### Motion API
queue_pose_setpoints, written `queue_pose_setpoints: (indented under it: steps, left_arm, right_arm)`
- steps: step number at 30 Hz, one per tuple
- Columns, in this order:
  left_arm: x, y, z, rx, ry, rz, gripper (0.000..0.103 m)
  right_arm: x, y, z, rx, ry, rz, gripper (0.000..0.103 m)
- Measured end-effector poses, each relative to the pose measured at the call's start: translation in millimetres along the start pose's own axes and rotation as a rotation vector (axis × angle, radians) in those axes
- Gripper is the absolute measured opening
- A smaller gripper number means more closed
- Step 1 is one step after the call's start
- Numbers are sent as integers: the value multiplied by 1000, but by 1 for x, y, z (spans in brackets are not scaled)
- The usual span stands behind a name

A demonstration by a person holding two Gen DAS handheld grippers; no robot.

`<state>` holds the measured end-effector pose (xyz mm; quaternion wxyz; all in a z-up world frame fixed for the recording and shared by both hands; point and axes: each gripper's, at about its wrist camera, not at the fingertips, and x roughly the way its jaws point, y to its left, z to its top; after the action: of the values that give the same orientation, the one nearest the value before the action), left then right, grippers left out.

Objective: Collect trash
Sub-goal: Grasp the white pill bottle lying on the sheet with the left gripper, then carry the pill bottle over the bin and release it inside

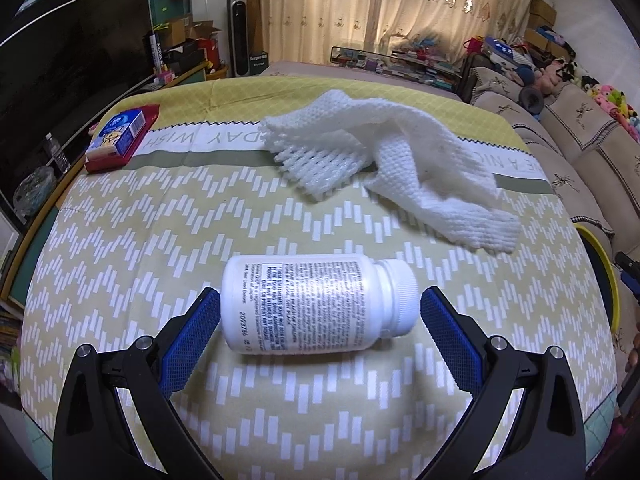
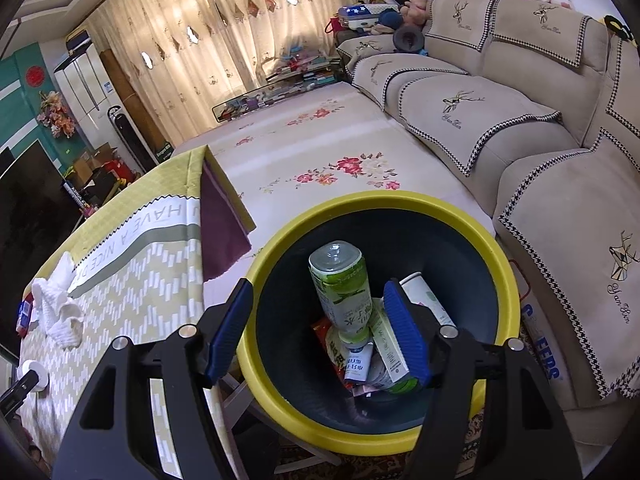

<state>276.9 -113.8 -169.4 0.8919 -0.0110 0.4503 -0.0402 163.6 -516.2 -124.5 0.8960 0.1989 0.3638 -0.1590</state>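
A white pill bottle (image 1: 316,304) lies on its side on the yellow patterned tablecloth (image 1: 120,240), cap to the right. My left gripper (image 1: 320,308) is open with one blue finger at each end of the bottle, not closed on it. Behind it lies white foam netting (image 1: 384,156). A small blue carton (image 1: 120,132) rests on a red box at the far left. My right gripper (image 2: 318,320) is open and empty above the yellow-rimmed dark bin (image 2: 360,204). In the bin lie a green-labelled plastic bottle (image 2: 344,292) and several wrappers and boxes.
The bin stands beside the table's right edge, its rim showing in the left wrist view (image 1: 600,256). A beige sofa (image 2: 520,120) is to the right, a floral mat (image 2: 320,152) beyond. A dark TV (image 1: 68,80) stands left of the table.
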Motion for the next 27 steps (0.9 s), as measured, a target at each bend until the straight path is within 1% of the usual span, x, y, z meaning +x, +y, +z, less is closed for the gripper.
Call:
queue_pose_setpoints:
  steps: [3, 5, 6, 7, 9, 13, 18, 21, 27]
  left_arm:
    - [3, 4, 2, -6, -1, 12, 98]
    - [5, 6, 2, -4, -1, 10, 93]
    - [6, 6, 2, -3, 2, 7, 88]
    - [7, 8, 3, -1, 5, 5, 85]
    - [8, 8, 3, 5, 2, 5, 85]
    - [2, 0, 3, 31, -5, -25, 85]
    - [-16, -30, 6, 91, -31, -77, 85]
    - [-28, -57, 11, 139, -52, -122, 85]
    - [-47, -129, 20, 261, -81, -241, 85]
  right_arm:
    - [-2, 0, -1, 0, -1, 4, 64]
    - [-4, 0, -1, 0, -3, 7, 64]
    - [-5, 0, -1, 1, -4, 9, 64]
    - [-6, 0, -1, 2, -6, 11, 64]
    - [-8, 0, -1, 3, -10, 14, 64]
    - [-17, -1, -2, 6, -23, 25, 64]
    - [-30, -6, -4, 16, -45, 38, 64]
    - [-37, -12, -4, 24, -58, 41, 64]
    - [-56, -35, -9, 55, -90, 31, 64]
